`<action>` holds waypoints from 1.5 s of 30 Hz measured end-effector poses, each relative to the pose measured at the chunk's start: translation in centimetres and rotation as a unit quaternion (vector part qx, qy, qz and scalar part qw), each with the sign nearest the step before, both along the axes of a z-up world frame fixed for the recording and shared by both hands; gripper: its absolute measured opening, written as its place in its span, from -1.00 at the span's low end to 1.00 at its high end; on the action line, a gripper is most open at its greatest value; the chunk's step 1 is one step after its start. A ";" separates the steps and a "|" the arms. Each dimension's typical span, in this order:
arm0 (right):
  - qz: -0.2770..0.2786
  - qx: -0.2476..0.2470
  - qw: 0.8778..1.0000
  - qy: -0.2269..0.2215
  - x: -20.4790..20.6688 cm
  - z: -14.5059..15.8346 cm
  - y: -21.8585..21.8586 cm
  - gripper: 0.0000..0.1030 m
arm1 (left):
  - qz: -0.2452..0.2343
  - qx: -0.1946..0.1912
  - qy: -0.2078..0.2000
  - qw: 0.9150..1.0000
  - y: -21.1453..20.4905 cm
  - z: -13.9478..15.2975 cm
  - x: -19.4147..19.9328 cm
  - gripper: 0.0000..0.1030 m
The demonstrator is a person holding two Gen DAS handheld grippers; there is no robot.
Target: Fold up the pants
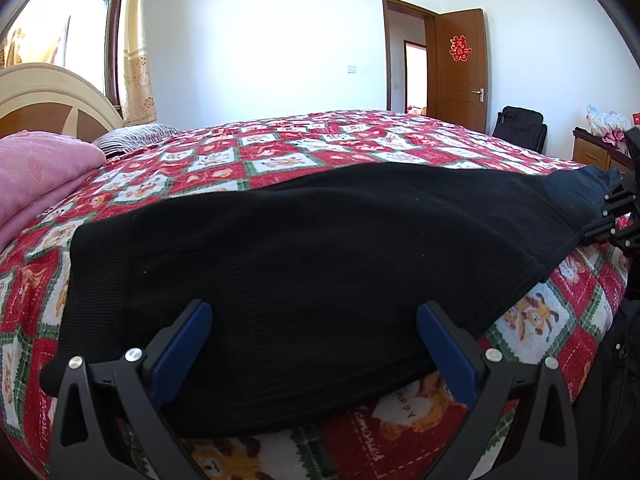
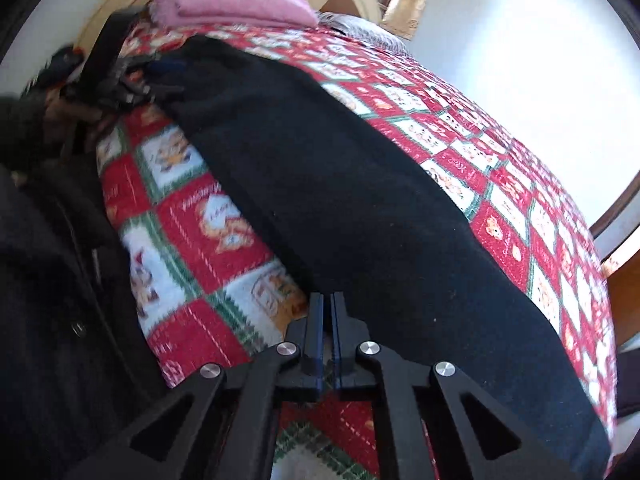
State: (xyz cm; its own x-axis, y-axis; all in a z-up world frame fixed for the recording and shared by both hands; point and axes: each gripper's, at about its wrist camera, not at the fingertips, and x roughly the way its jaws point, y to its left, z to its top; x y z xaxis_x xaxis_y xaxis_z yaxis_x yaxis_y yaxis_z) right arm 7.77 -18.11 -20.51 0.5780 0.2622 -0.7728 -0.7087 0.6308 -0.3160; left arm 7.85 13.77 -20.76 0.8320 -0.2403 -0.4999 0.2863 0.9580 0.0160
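Black pants (image 1: 320, 256) lie lengthwise along the near edge of a bed, on a red and white patterned quilt (image 1: 280, 148). My left gripper (image 1: 314, 312) is open, its blue pads (image 1: 184, 344) spread either side of the pants' near edge, holding nothing. My right gripper (image 2: 327, 304) is shut at the pants' (image 2: 360, 208) near edge; whether cloth is pinched between the fingers is not clear. The right gripper also shows at the far right of the left wrist view (image 1: 616, 216), by the pants' end. The left gripper shows blurred at the far end in the right wrist view (image 2: 132, 80).
A folded pink blanket (image 1: 44, 172) lies by the cream headboard (image 1: 48, 92). A striped pillow (image 1: 136, 136) lies behind it. An open brown door (image 1: 460, 72), a black bag (image 1: 520, 124) and a wooden cabinet (image 1: 592, 152) stand beyond the bed. My dark clothing (image 2: 52, 300) is beside the bed edge.
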 end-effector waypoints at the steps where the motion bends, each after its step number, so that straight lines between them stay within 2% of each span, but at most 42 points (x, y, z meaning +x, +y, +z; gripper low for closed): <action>1: 0.000 0.000 1.000 0.000 -0.1 0.0 -0.1 -0.95 | 0.000 0.000 0.000 1.000 0.0 0.0 0.0 1.00; 6: 0.016 -0.008 1.000 -0.004 -0.5 -0.1 -0.1 -0.92 | 0.004 0.008 0.014 1.000 -0.3 0.5 0.1 1.00; 8: 0.016 -0.001 1.000 0.012 -0.5 0.4 -0.4 -0.89 | -0.001 0.004 0.018 1.000 -0.5 1.4 -0.1 1.00; 12: 0.006 0.059 0.998 0.031 -0.5 2.3 -1.4 -0.89 | -0.007 -0.012 -0.007 1.000 -1.1 3.4 -0.6 1.00; 15: -0.010 0.096 0.995 0.021 -0.2 3.2 -1.4 -0.88 | -0.004 -0.009 0.011 1.000 -2.3 3.6 0.1 1.00; 18: -0.031 0.136 0.990 0.035 0.6 3.1 -1.3 -0.87 | -0.014 0.001 0.036 0.999 -4.0 2.8 0.6 1.00; 20: -0.044 0.119 0.991 0.054 1.0 2.1 -0.9 -0.87 | -0.026 0.030 0.064 0.997 -5.1 1.3 1.0 1.00; 21: -0.048 0.100 0.992 0.064 1.1 1.3 -0.6 -0.87 | -0.026 0.045 0.063 0.997 -5.4 0.8 0.8 1.00; 22: -0.049 0.088 0.992 0.074 1.3 0.7 -0.5 -0.87 | -0.027 0.043 0.047 0.998 -5.4 0.8 0.4 1.00; 24: -0.045 0.081 0.993 0.071 1.1 0.4 -0.3 -0.87 | -0.027 0.030 0.056 0.998 -4.9 1.0 0.4 1.00; 28: -0.056 0.091 0.993 0.057 1.4 1.8 -1.1 -0.87 | -0.016 0.024 0.043 0.999 -4.7 2.8 0.1 1.00; 32: -0.100 0.107 0.989 0.027 2.0 4.5 -4.2 -0.85 | -0.026 0.018 0.018 0.999 -5.7 4.9 0.0 1.00; 34: -0.135 0.124 0.983 0.016 2.2 6.0 -6.9 -0.77 | -0.039 0.017 0.018 0.999 -6.4 5.2 0.3 1.00; 37: -0.208 0.144 0.967 -0.001 2.5 8.5 -12.2 -0.33 | -0.050 0.021 0.022 0.998 -7.4 4.8 0.9 1.00; 38: -0.230 0.148 0.962 -0.005 2.5 9.1 -13.9 -0.32 | -0.054 0.020 0.025 0.998 -7.8 4.6 1.2 1.00; 41: -0.320 0.168 0.932 -0.025 2.0 11.6 -20.2 -0.31 | -0.065 0.013 0.030 0.997 -9.0 4.3 1.6 1.00; 45: -0.433 0.210 0.876 -0.031 0.7 13.6 -28.3 -0.31 | -0.082 0.019 0.029 0.996 -10.6 3.9 1.5 1.00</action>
